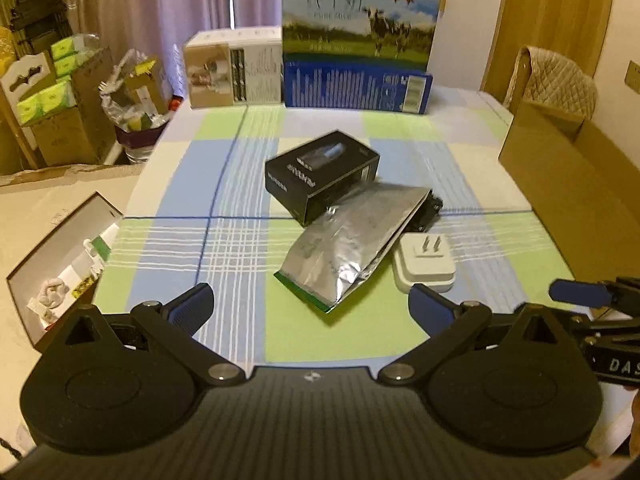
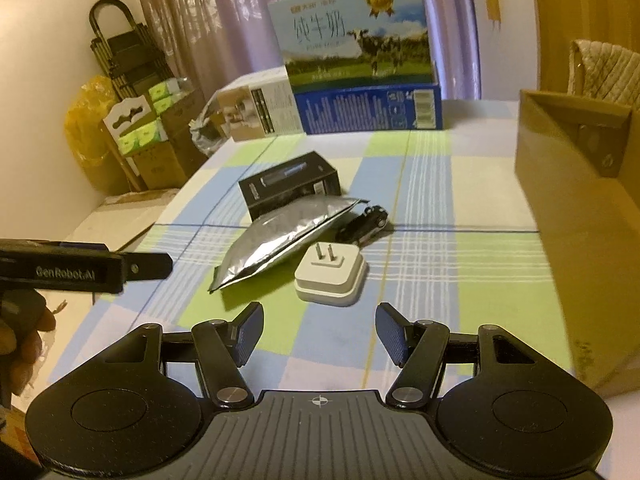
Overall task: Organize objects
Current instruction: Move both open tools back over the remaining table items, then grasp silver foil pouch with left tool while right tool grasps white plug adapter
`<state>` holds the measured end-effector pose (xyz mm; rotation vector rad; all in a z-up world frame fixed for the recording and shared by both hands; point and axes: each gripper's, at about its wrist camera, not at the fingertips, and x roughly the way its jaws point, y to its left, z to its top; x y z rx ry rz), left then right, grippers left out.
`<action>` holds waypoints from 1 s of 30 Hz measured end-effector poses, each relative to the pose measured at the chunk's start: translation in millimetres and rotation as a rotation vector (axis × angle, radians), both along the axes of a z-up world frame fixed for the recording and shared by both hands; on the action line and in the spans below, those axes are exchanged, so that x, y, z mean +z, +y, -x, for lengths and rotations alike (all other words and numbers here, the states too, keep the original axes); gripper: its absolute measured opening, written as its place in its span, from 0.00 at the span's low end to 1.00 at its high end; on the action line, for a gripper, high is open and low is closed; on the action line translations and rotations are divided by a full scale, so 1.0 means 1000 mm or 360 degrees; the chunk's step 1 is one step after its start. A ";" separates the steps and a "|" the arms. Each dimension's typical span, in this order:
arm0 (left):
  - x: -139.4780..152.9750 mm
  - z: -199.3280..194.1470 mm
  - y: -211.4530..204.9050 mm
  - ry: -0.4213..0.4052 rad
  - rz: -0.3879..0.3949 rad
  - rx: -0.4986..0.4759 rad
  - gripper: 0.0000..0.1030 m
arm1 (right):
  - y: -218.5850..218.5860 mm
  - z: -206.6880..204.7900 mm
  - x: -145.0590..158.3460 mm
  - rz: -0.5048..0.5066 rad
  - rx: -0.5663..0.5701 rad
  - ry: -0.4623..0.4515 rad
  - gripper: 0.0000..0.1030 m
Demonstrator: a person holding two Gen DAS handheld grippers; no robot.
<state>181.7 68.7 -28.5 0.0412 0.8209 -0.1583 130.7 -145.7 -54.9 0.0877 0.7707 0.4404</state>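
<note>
while both hand-held grippers (left [image 1: 311,308], right [image 2: 320,332]) gape empty, the foil pouch [image 1: 344,248] lies diagonally.

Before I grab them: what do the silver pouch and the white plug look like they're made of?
Silver pouch: looks like metallised foil or film, glossy, creased, with crinkled highlights. White plug: seems hard moulded plastic, smooth, fairly matte, rounded corners, with two metal-looking prongs standing up. Both grippers are open, neither touching them.

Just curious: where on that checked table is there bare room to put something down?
Free: the cloth between the black box and the milk carton, and the near strip before both claws. Crowded: the middle, where foil pouch, white plug and box touch.
</note>
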 end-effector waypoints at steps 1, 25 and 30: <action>-0.005 -0.005 0.002 0.0013 0.0003 -0.0001 0.99 | 0.003 -0.005 -0.004 0.0001 -0.0004 -0.0001 0.58; -0.030 -0.076 0.014 0.0066 -0.0036 0.0003 0.99 | 0.058 -0.091 -0.077 0.0154 -0.0090 0.0068 0.71; -0.034 -0.084 0.008 0.0091 -0.0057 -0.0084 0.99 | 0.050 -0.096 -0.078 0.0139 -0.0078 0.0081 0.63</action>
